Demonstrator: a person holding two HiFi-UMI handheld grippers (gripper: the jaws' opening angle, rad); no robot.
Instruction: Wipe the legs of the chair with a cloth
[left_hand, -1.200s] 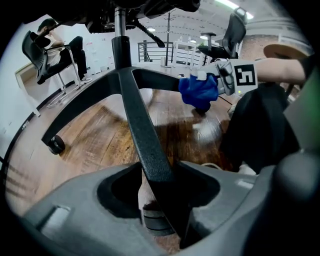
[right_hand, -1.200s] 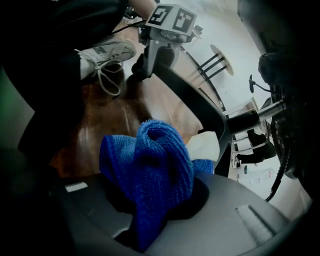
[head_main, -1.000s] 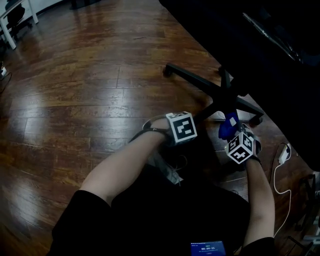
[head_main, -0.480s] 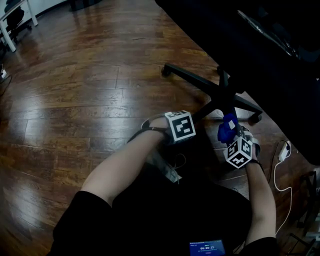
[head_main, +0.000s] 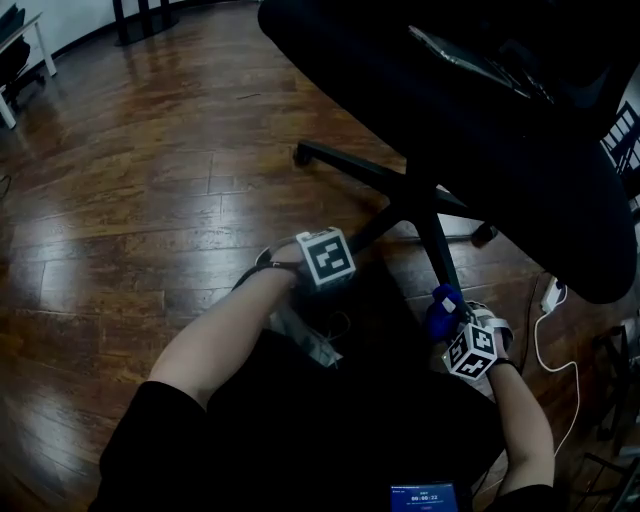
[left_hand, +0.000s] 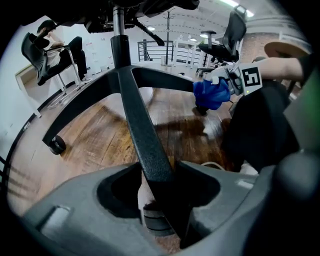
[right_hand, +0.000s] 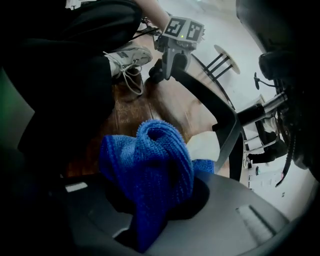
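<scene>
A black office chair's star base (head_main: 415, 195) stands on the wood floor. My left gripper (head_main: 345, 262) is shut on one chair leg (head_main: 375, 228). In the left gripper view that leg (left_hand: 140, 130) runs between the jaws of the left gripper (left_hand: 160, 200), with its caster (left_hand: 156, 220) just below. My right gripper (head_main: 452, 325) is shut on a bunched blue cloth (head_main: 441, 308) at the outer end of the neighbouring leg (head_main: 440, 250). The cloth (right_hand: 150, 160) fills the right gripper (right_hand: 155, 200); it also shows as the cloth (left_hand: 210, 94) to the right in the left gripper view.
The dark chair seat (head_main: 450, 90) overhangs the base. A white cable and power strip (head_main: 550, 295) lie on the floor at the right. My shoe (right_hand: 127, 57) rests near the left gripper. Other chairs (left_hand: 235, 30) and a white table (head_main: 30, 40) stand farther off.
My right gripper has carried the blue cloth outward along its leg, toward me. The left gripper has kept its hold on the other leg.
</scene>
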